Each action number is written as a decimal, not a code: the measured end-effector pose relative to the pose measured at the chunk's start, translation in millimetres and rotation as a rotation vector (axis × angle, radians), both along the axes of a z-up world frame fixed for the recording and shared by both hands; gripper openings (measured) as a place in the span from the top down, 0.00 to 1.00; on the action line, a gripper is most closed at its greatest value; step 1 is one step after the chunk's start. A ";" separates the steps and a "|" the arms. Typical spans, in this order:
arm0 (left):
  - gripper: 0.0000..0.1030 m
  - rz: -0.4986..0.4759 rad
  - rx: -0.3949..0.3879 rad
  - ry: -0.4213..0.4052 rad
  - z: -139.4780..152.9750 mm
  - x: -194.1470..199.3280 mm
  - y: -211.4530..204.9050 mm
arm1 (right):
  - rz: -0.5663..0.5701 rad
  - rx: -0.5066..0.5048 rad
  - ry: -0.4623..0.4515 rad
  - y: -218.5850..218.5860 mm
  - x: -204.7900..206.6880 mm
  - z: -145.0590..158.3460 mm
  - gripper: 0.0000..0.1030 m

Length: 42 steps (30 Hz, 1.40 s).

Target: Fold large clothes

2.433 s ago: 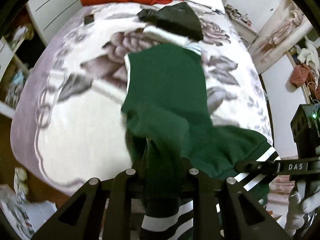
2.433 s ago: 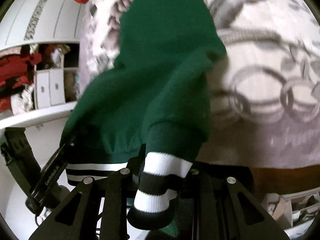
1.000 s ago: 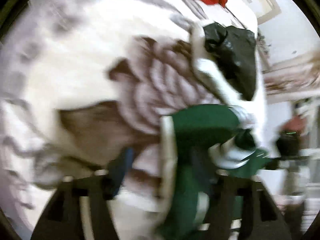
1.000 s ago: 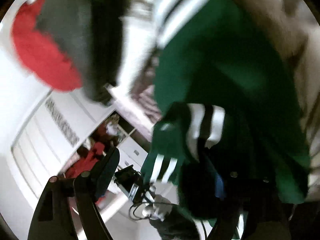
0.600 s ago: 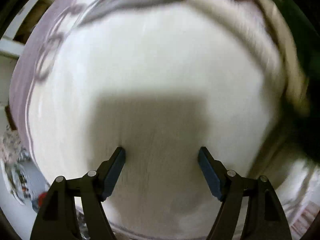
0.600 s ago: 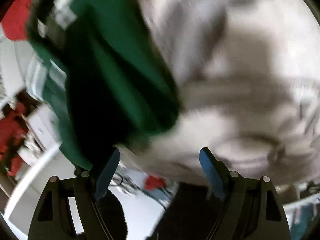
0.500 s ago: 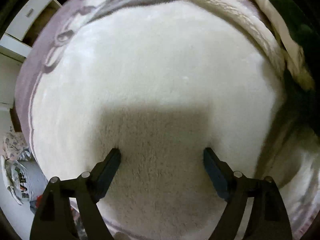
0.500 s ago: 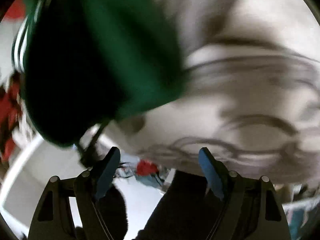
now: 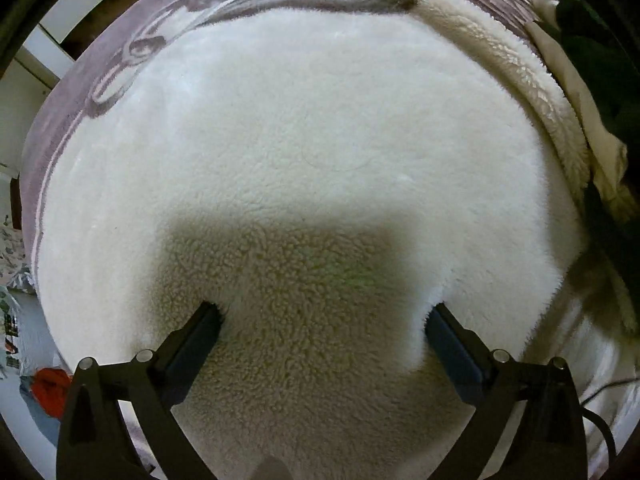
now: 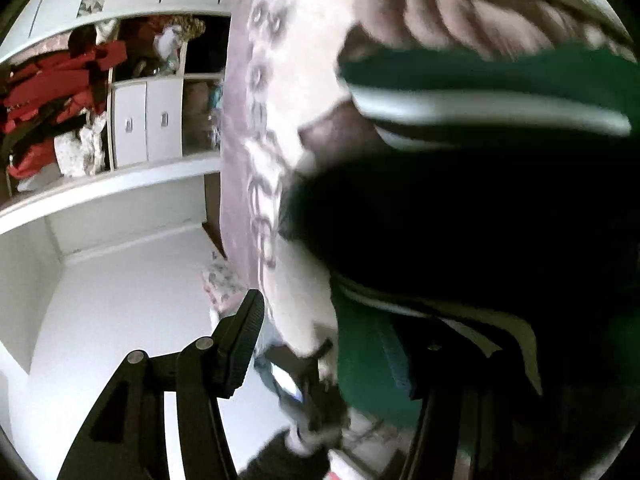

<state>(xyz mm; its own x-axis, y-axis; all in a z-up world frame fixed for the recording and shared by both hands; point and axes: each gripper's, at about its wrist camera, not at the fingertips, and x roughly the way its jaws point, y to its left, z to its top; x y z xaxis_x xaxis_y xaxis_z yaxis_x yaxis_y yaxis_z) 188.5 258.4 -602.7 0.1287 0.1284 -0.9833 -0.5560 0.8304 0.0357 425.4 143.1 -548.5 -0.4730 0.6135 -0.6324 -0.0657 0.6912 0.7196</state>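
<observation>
The green garment with white stripes lies on the fleece blanket, blurred and filling the right of the right wrist view. My right gripper is at its near edge with the jaws closing. A fold of green cloth sits between the fingers against the right blue pad, while the left finger stands clear of it. My left gripper points straight down and its jaws are opening wide. Both fingertips dent the white blanket, with only fleece between them. A dark strip of the garment shows at the far right.
The bed's edge runs down the left of the right wrist view, beside a white wardrobe with red clothes and small cupboard doors. A red item lies on the floor beyond the bed's edge. A dark cable crosses the lower right.
Both grippers have let go of the green garment's striped cuffs. The left has swung onto the bare white fleece, sunk into it and widened. The right has swung round and narrowed its jaws.
</observation>
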 end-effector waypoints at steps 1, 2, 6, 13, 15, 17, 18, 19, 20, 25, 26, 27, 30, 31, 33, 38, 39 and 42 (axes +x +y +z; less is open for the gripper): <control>0.00 0.011 -0.008 0.018 4.8 0.2 2.8 | 0.009 -0.029 0.008 4.3 4.7 -8.7 0.43; 0.00 0.025 -0.013 0.027 10.7 5.1 3.2 | 0.006 -0.041 0.021 6.6 12.3 -14.3 0.42; 0.00 0.127 -0.144 -0.121 62.9 -4.4 12.1 | 0.014 0.044 0.026 -12.4 15.9 14.4 0.42; 0.00 0.135 -0.432 -0.305 83.5 29.0 -32.9 | -0.172 -0.062 -0.143 -199.9 -9.5 67.2 0.31; 0.00 0.148 -0.429 -0.330 74.4 47.3 -40.8 | -0.261 -0.161 -0.134 -260.9 -21.1 57.8 0.30; 0.00 0.149 -0.371 -0.355 68.6 64.3 -41.9 | -0.325 -0.199 -0.087 -306.6 -30.9 43.2 0.30; 0.00 0.149 -0.342 -0.358 66.5 71.7 -44.7 | -0.361 -0.214 -0.059 -327.8 -37.3 32.4 0.30; 0.00 0.156 -0.333 -0.361 62.6 83.4 -42.5 | -0.381 -0.221 -0.051 -339.1 -40.9 24.8 0.29; 0.00 0.163 -0.343 -0.369 55.7 99.5 -49.7 | -0.391 -0.231 -0.053 -350.9 -42.5 17.5 0.27; 0.00 0.144 -0.376 -0.369 48.6 137.3 -52.9 | -0.387 -0.163 -0.069 -359.1 -26.8 -31.8 0.13; 0.00 0.133 -0.366 -0.371 50.1 136.3 -54.3 | -0.378 -0.144 -0.065 -352.8 -19.8 -45.7 0.13; 0.00 0.127 -0.364 -0.373 52.7 129.9 -55.4 | -0.373 -0.127 -0.067 -344.0 -13.3 -58.1 0.13; 0.00 0.137 -0.379 -0.382 46.6 129.0 -54.3 | -0.362 -0.062 -0.030 -322.7 3.9 -101.8 0.11; 0.00 0.138 -0.379 -0.383 44.4 134.4 -54.6 | -0.354 -0.047 0.002 -317.7 7.3 -112.6 0.07; 0.00 0.124 -0.367 -0.393 44.2 138.0 -52.4 | -0.359 -0.009 0.047 -310.3 13.6 -127.7 0.02; 0.00 0.057 -0.331 -0.395 46.4 151.8 -46.0 | -0.465 0.046 0.033 -310.0 0.7 -117.4 0.55; 0.00 0.034 -0.322 -0.392 48.8 155.9 -43.9 | -0.506 0.050 0.039 -314.8 -4.2 -116.0 0.61; 0.00 -0.065 -0.278 -0.365 55.2 171.3 -40.7 | -0.691 0.105 0.115 -333.3 -37.1 -110.8 0.74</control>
